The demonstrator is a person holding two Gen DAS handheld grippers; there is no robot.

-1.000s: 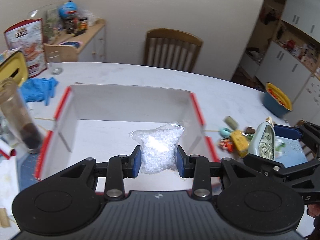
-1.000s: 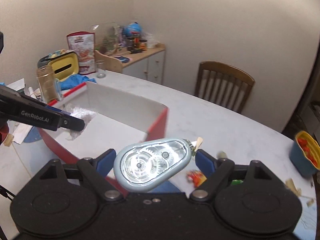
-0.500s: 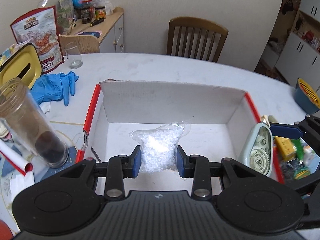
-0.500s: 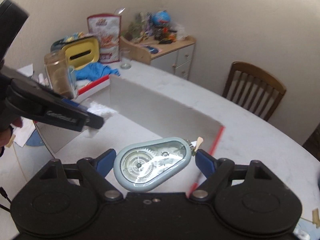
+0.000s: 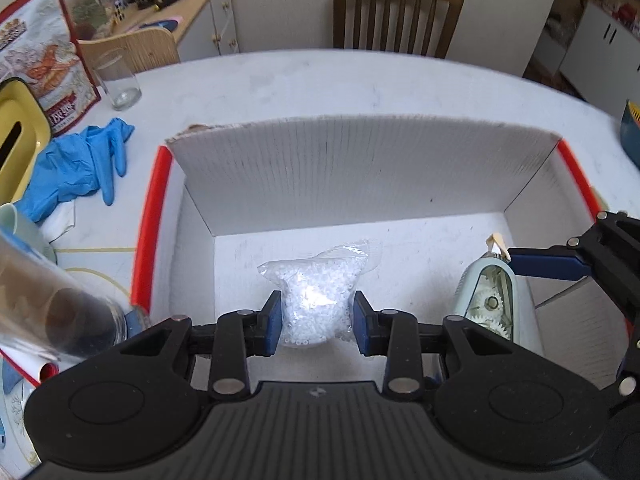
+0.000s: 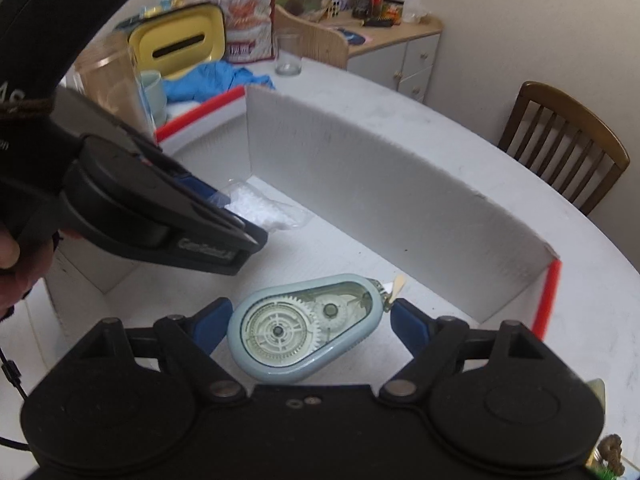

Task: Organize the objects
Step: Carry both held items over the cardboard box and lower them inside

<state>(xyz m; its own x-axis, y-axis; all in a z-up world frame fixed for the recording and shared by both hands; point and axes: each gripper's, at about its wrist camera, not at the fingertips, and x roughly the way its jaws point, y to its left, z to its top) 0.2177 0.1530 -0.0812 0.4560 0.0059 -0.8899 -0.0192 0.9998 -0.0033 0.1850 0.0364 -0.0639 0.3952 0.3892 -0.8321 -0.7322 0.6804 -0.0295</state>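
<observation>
Left gripper (image 5: 316,322): my pads are clamped on a clear bag of white beads (image 5: 316,292) — held low inside the box.
Right gripper (image 6: 308,322): my blue pads pinch the pale blue tape dispenser (image 6: 304,328) end to end, its clear gear face turned up toward my camera.
Box (image 5: 360,176): white walls, red rims — both grippers are inside it, the dispenser at 3 o'clock from the bag.
Table: blue gloves (image 5: 76,168) at 10 o'clock of the box, an empty glass (image 5: 118,80) beyond them.
</observation>
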